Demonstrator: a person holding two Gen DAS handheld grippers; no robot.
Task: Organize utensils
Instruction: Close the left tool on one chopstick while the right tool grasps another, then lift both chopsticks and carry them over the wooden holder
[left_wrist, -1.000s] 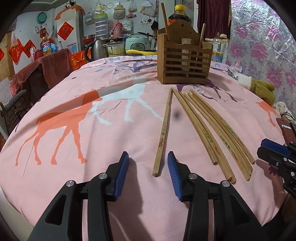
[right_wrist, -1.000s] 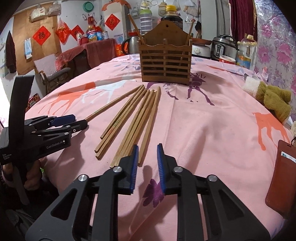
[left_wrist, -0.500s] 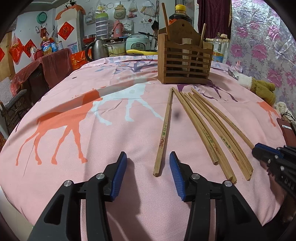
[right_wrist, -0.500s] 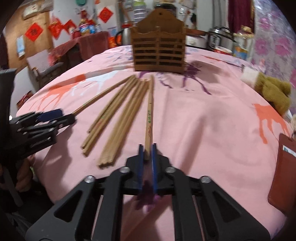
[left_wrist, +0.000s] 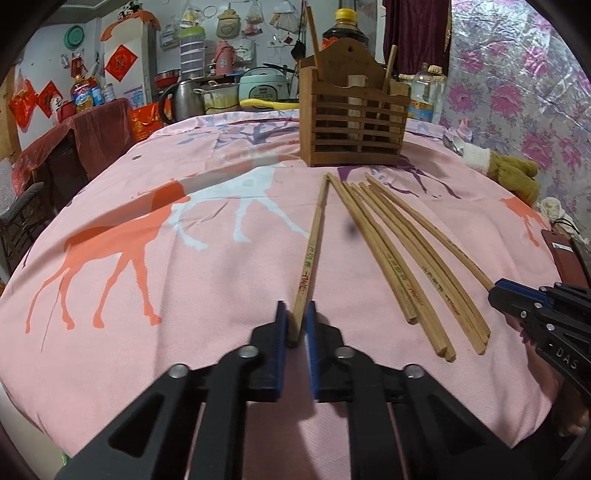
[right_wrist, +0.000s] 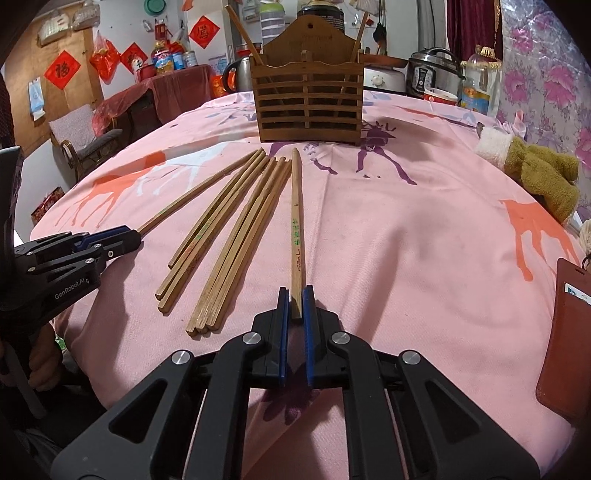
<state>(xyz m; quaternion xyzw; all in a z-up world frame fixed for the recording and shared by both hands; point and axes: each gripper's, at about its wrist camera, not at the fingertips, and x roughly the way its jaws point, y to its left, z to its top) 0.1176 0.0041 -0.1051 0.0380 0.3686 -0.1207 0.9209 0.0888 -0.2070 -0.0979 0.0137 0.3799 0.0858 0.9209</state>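
Left gripper (left_wrist: 295, 325) fingers narrow, clamped on the near end of one chopstick (left_wrist: 312, 251) at 6 o'clock of the left view; a second ago those fingers stood wide either side of it. Right gripper (right_wrist: 295, 306) fingers narrow, holding the near end of another stick (right_wrist: 296, 229); a second ago they were partly open and that stick lay against the bundle, now it is apart and points at 12 o'clock toward the holder (right_wrist: 308, 103).

Only the right view shows the holder's two front compartments, one upright stick in each; the left view shows it from an angle. Only the right view shows the person's hand (right_wrist: 40, 362) under the left gripper. Each view shows the other gripper at its edge: right one at 3 o'clock, left one at 9.

Count: two held sticks, roughly seven loose (right_wrist: 236, 240) between them on the pink tabletop (right_wrist: 406, 229), exact count unclear where they overlap. One holder. One plush toy (right_wrist: 535, 173) at 2 o'clock.
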